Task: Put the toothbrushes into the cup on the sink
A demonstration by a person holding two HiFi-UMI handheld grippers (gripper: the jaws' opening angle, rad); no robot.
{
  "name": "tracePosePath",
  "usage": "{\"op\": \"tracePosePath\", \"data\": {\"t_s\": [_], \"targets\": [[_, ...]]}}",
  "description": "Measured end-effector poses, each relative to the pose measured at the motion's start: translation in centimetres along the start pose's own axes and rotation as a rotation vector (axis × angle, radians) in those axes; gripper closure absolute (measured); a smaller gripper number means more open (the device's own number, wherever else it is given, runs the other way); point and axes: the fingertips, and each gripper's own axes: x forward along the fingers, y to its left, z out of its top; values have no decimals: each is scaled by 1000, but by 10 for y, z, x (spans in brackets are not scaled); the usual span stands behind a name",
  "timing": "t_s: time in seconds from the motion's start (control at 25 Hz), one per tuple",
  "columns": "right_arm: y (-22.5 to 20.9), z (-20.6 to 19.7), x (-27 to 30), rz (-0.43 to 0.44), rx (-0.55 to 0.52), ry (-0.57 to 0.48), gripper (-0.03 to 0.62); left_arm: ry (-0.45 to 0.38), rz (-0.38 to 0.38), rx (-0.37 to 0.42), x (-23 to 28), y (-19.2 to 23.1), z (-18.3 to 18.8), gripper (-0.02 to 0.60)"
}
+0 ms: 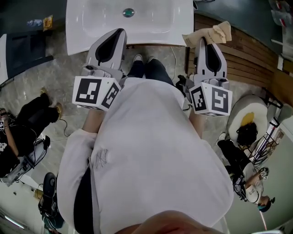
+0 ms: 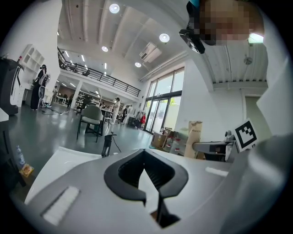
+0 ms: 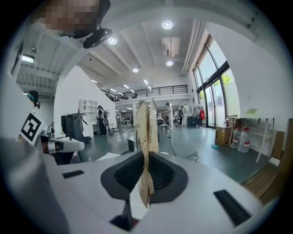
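No toothbrush or cup shows in any view. The white sink with its drain lies just ahead of me. My left gripper is held up at the sink's front edge; in the left gripper view its jaws meet at the tips with nothing between them. Off the sink's right corner, my right gripper is shut on a beige, spotted cloth. In the right gripper view the cloth stands upright between the black pads of the right gripper.
A wooden slatted floor runs along the right. A person crouches at the left and another at the lower right beside a white round seat. A dark cabinet stands at the far left.
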Motion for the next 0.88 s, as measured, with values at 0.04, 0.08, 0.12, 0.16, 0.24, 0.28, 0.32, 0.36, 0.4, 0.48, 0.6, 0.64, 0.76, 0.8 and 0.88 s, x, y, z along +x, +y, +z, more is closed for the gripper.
{"op": "tracePosePath", "data": {"t_s": [0.04, 0.08, 0.12, 0.16, 0.24, 0.28, 0.32, 0.36, 0.4, 0.48, 0.6, 0.64, 0.76, 0.8, 0.88], "targets": [[0, -1, 0, -2, -1, 3, 557, 2, 0, -3, 0, 1, -1, 584], [0, -1, 1, -2, -2, 5, 557, 3, 0, -5, 1, 1, -2, 584], [-1, -1, 1, -3, -3, 6, 557, 4, 2, -7, 0, 2, -3, 584], [0, -1, 1, -2, -4, 7, 557, 4, 4, -10, 0, 2, -4, 584], [0, 0, 1, 1, -6, 11, 557, 4, 10, -14, -2, 3, -5, 584], [0, 0, 1, 3, -7, 11, 557, 3, 13, -16, -2, 3, -5, 584], [-1, 0, 1, 4, -6, 10, 557, 2, 16, -17, -1, 4, -4, 584], [-3, 0, 2, 6, -6, 11, 557, 0, 18, -17, 0, 3, -4, 584], [-5, 0, 4, 8, -6, 12, 557, -1, 21, -18, 2, 3, -4, 584], [-10, 0, 7, 14, -6, 15, 557, -2, 27, -19, 7, 2, -3, 584], [-18, 1, 16, 29, -8, 22, 557, 0, 38, -25, 18, 0, -3, 584], [-23, 1, 20, 34, -6, 23, 557, 1, 41, -26, 25, -1, -2, 584], [-45, 6, 36, 46, 1, 20, 557, 1, 49, -25, 51, -7, 4, 584], [-53, 9, 41, 50, 2, 17, 557, -1, 51, -23, 60, -9, 6, 584], [-67, 16, 53, 62, -2, 11, 557, -7, 59, -17, 77, -12, 13, 584]]}}
